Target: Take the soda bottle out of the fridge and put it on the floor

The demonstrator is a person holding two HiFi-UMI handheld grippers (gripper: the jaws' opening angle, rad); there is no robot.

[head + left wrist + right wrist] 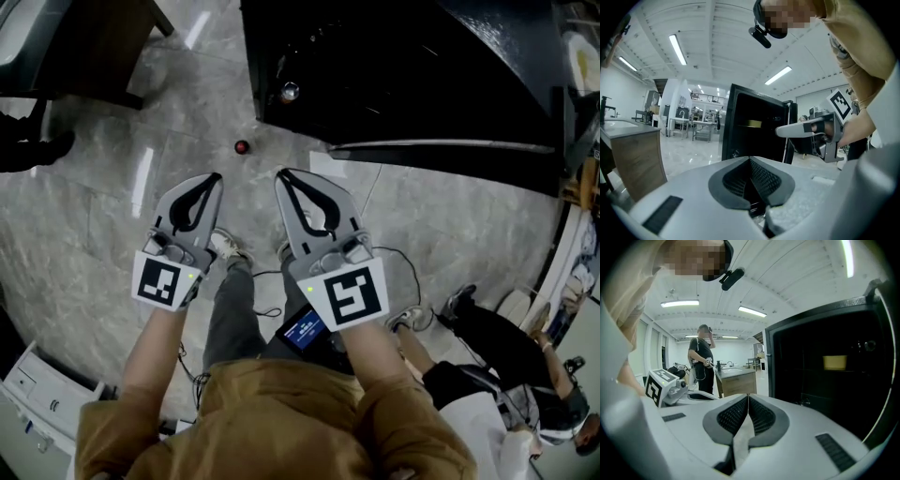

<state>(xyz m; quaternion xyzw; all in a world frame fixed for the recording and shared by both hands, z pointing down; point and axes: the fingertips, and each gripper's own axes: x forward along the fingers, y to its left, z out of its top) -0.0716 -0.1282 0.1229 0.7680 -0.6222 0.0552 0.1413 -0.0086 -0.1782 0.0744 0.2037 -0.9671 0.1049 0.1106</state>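
Claw states: left claw (212, 180) and right claw (283, 178) are both fully closed, pads meeting, with nothing between them. They are held side by side above the floor (94, 225). A small dark item with a red cap (242, 146) stands on the floor just in front of the black fridge (403, 66). It is probably the soda bottle seen from above, but this is not certain. If so, placement looks done. To finish well, draw both claws straight back, well clear of the cap, so nothing tips it.
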